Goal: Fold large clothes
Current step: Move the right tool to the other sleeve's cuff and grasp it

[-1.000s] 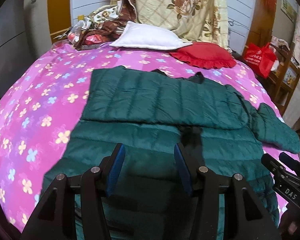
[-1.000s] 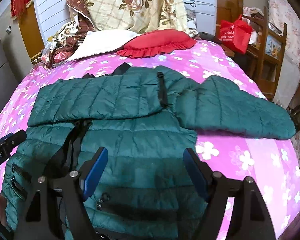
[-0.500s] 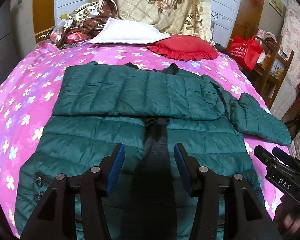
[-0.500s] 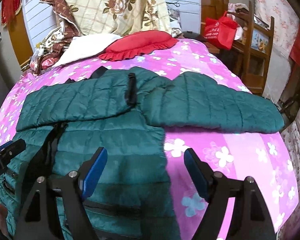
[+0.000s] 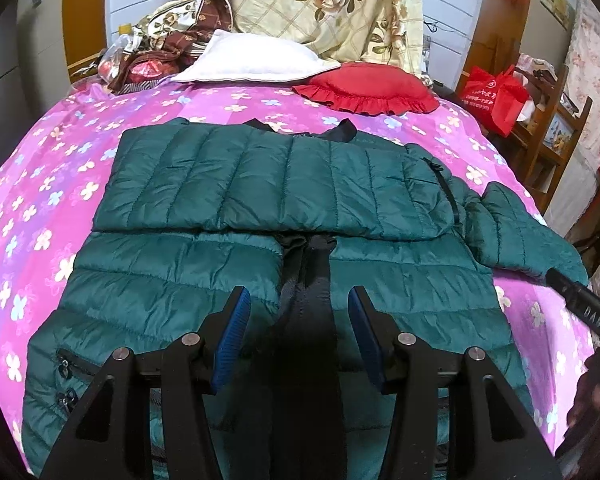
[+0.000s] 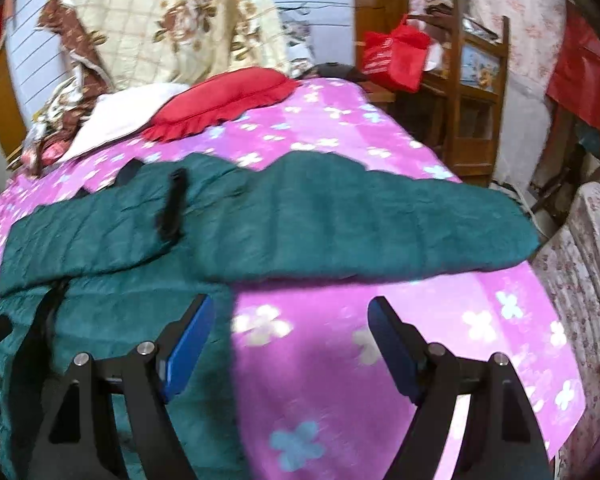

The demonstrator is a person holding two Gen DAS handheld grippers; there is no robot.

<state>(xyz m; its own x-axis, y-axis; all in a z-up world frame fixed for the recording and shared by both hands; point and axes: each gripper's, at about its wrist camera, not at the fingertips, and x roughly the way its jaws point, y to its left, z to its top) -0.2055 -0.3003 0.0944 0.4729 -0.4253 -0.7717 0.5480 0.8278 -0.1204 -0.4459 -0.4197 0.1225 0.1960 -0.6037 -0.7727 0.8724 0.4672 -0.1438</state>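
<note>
Dark green quilted puffer jacket [image 5: 268, 184] lies flat on the pink flower-print bed [image 5: 40, 184], one sleeve folded across its chest, the other [image 6: 360, 220] stretched sideways. My left claw [image 5: 298, 322] hangs spread over the black zipper strip [image 5: 308, 280], gripping nothing. My right claw [image 6: 290, 338], blue-padded, gapes wide over the jacket's edge and sheet.

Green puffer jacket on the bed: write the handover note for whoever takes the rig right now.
Left gripper: open, empty, above the jacket's front zipper.
Right gripper: open, empty, fingers straddling the jacket's right edge and the pink floral bedspread.
Green puffer jacket: flat on the bed, front up. One sleeve is already folded across the chest. The other sleeve lies stretched out sideways on the bedspread, toward the bed's edge.
Left to do: probably fold that sleeve in over the chest, then fold the body.
</note>
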